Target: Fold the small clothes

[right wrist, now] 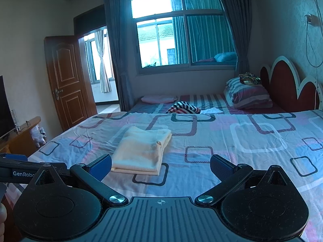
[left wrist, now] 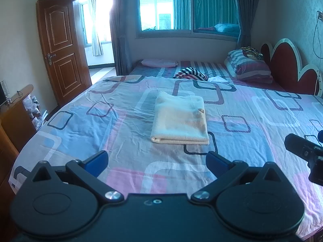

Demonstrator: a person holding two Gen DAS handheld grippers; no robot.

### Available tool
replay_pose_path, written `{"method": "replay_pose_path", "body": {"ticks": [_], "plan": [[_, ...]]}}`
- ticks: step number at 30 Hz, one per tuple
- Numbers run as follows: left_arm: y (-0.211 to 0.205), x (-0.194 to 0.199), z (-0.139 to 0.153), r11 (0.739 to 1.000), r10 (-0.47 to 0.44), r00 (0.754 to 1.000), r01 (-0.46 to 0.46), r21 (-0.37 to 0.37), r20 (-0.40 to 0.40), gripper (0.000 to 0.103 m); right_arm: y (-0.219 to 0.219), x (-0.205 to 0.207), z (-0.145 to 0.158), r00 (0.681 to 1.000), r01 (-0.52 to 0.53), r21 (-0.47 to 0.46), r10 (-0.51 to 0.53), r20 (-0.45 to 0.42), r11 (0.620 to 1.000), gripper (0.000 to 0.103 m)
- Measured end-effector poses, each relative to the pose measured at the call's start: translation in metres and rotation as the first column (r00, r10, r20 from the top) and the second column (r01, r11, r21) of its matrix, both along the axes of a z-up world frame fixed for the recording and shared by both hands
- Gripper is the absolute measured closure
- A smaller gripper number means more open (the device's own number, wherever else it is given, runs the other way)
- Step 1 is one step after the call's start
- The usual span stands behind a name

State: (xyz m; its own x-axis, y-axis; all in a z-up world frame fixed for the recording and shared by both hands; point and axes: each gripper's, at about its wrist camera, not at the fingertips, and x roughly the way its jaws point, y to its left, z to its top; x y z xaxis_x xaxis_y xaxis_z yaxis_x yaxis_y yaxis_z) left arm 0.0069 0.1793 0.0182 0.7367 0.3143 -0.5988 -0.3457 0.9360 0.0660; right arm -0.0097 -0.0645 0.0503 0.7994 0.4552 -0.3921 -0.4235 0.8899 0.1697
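A cream, neatly folded fabric garment [left wrist: 179, 119] lies flat on the bed's pink-and-blue patterned sheet [left wrist: 252, 121]. The left gripper [left wrist: 157, 160] and right gripper [right wrist: 160, 164] hover nearby, both spread wide, empty.

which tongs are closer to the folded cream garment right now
Left, by a small and uncertain margin. The left tongs point straight at the folded cream garment, open, short of its near edge. The right tongs sit off to its right, open too.
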Motion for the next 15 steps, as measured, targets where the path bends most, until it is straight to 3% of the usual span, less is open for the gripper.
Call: {"method": "replay_pose_path", "body": {"ticks": [15], "plan": [[0.0012,0.0032,-0.0021,1.000,-0.003,1.000,0.003,0.000,-0.006,0.001,0.0023,0.0054,-0.0024,1.000,-0.005,0.002,0.005,-0.014,1.000,0.001]]}}
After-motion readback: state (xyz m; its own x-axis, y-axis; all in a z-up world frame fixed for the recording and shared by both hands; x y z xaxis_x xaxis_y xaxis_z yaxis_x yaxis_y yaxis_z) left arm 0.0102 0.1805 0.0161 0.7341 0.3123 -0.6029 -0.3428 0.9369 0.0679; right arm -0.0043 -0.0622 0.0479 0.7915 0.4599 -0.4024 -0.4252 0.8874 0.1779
